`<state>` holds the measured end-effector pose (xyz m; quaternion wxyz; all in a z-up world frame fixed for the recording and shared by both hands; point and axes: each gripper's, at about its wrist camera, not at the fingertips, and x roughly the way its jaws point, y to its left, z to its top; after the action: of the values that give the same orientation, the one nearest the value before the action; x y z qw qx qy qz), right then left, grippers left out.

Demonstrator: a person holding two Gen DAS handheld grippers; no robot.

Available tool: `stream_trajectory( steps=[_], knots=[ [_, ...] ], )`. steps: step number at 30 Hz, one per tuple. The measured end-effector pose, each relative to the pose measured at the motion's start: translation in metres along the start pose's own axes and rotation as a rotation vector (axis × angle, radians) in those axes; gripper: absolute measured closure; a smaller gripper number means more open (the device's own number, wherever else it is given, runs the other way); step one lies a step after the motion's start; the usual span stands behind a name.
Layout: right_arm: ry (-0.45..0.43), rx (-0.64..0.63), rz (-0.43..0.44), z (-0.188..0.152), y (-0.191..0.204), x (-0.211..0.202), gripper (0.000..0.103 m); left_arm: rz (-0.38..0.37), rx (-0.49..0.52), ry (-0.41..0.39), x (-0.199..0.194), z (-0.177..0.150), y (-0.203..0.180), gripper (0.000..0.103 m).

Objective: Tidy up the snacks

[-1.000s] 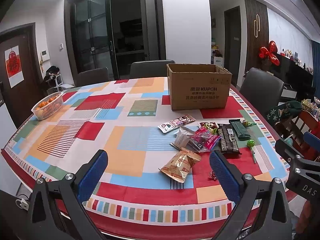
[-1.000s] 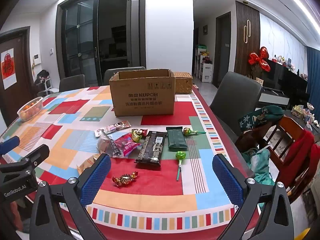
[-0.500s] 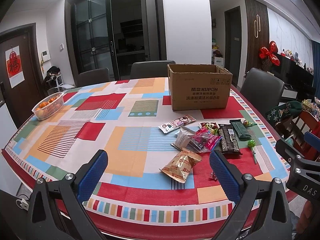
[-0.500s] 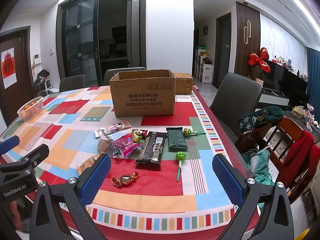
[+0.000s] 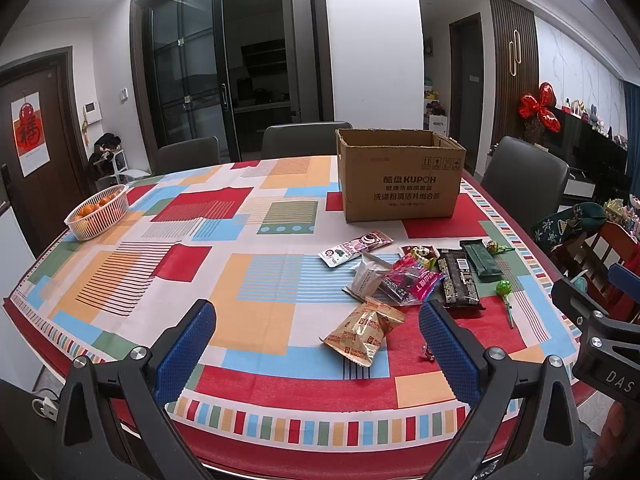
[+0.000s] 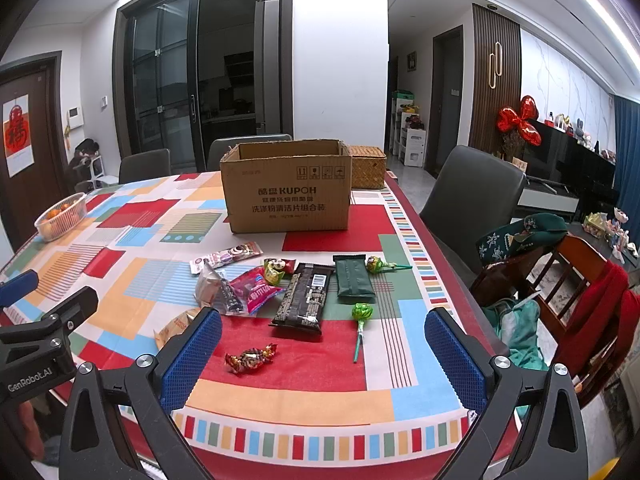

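Several snacks lie on the patterned tablecloth: a gold biscuit bag (image 5: 362, 332), a pink packet (image 6: 256, 290), a dark bar (image 6: 306, 300), a green pack (image 6: 352, 280), a green lollipop (image 6: 361, 314), a wrapped candy (image 6: 250, 358) and a long strip packet (image 6: 226, 256). An open cardboard box (image 6: 286, 192) stands behind them, also in the left wrist view (image 5: 400, 178). My left gripper (image 5: 316, 350) is open and empty, held over the near table edge. My right gripper (image 6: 322, 354) is open and empty, just in front of the candy.
A white basket of oranges (image 5: 98, 216) sits at the far left. A wicker basket (image 6: 366, 166) stands behind the box. Dark chairs (image 6: 472, 196) surround the table; a wooden chair with clothes (image 6: 560, 280) is at the right.
Both views have shifted only slightly. Nothing on the table has moved and both grippers have stayed open.
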<state>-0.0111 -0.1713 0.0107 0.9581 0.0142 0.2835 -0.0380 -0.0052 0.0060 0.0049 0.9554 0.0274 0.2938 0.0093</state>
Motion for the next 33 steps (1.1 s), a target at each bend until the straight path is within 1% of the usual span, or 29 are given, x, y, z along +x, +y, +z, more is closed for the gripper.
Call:
stream_trajectory(
  steps=[21,26,33],
  knots=[
    [0.002,-0.003,0.000,0.001,0.001,0.000,0.000,-0.002,0.001,0.000,0.000,0.000,0.000,0.000],
    [0.018,-0.012,0.003,0.003,0.003,0.001,0.000,-0.006,-0.007,0.011,0.004,0.001,0.004,0.000],
    [0.068,-0.038,0.013,0.001,0.010,0.014,0.000,-0.016,-0.019,0.049,0.017,-0.003,0.010,0.000]
  ],
)
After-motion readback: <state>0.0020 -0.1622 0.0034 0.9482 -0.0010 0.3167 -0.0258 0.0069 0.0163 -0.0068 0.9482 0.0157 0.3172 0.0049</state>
